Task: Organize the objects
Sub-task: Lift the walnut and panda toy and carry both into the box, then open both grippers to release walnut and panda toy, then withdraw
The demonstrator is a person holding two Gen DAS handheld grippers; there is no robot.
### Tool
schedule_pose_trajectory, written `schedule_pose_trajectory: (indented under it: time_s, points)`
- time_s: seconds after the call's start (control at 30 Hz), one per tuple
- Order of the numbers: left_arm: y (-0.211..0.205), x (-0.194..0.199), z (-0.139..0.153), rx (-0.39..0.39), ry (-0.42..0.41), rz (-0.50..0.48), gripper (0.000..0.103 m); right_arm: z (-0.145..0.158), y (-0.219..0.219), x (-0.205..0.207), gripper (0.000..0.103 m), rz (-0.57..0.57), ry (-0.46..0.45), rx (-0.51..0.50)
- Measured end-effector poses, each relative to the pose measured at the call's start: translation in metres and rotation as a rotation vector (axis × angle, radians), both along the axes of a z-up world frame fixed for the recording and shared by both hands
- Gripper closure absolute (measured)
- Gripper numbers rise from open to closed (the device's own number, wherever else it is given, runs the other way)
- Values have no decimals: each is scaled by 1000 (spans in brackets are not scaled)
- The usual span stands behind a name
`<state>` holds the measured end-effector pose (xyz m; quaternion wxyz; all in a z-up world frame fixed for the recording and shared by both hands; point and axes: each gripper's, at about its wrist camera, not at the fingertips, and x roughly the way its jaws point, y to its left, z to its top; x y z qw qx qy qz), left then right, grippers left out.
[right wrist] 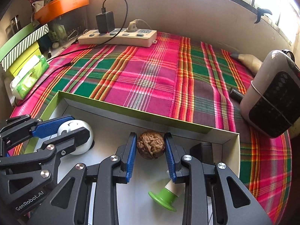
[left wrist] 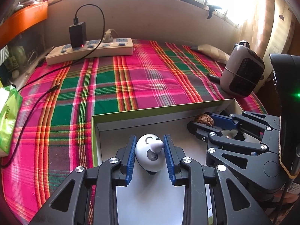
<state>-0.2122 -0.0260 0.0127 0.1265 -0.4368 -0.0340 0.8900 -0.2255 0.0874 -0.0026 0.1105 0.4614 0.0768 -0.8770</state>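
A shallow white box with a green rim [left wrist: 161, 108] [right wrist: 131, 110] lies on the plaid cloth. Inside it, my left gripper [left wrist: 150, 136] [right wrist: 80, 126] is shut on a white egg-shaped toy [left wrist: 148, 153] [right wrist: 82, 149] with a cone nose; the toy's dark base is at the box floor. To its right, near the far wall, my right gripper [right wrist: 150, 135] [left wrist: 201, 121] is shut on a brown walnut [right wrist: 151, 144] [left wrist: 204, 120]. A green-and-white stopper-like piece [right wrist: 165, 198] lies on the floor under the right gripper. A small black object [right wrist: 202, 150] sits in the far right corner.
A power strip [left wrist: 90, 50] with a black charger and trailing cable [left wrist: 33, 101] lies at the back left. A grey fan-like device [left wrist: 241, 71] stands at the right, a paper-wrapped cone [left wrist: 210, 51] behind it. A green tissue pack [left wrist: 9, 116] is at the left edge.
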Motion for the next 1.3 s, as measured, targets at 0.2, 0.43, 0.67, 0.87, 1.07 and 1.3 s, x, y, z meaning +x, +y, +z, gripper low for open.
schedule_pose_trajectory:
  time_s: [0.2, 0.43, 0.67, 0.87, 1.07, 1.3]
  points:
    - [-2, -1, -1, -7, -6, 13, 73, 1, 0, 0, 72, -2, 8, 4]
    - [-2, 0, -1, -18, -10, 18, 72, 3, 1, 1, 61, -13, 18, 0]
    - [-3, 3, 3, -21, -3, 30, 68, 7, 4, 4, 59, -27, 29, 2]
    - [-3, 11, 10, -22, 10, 36, 66, 14, 5, 11, 54, -33, 45, -10]
    - [-5, 25, 19, -24, 34, 38, 66, 21, 6, 23, 54, -35, 60, -24]
    - [-6, 43, 30, -30, 59, 51, 66, 31, 8, 43, 54, -48, 80, -42]
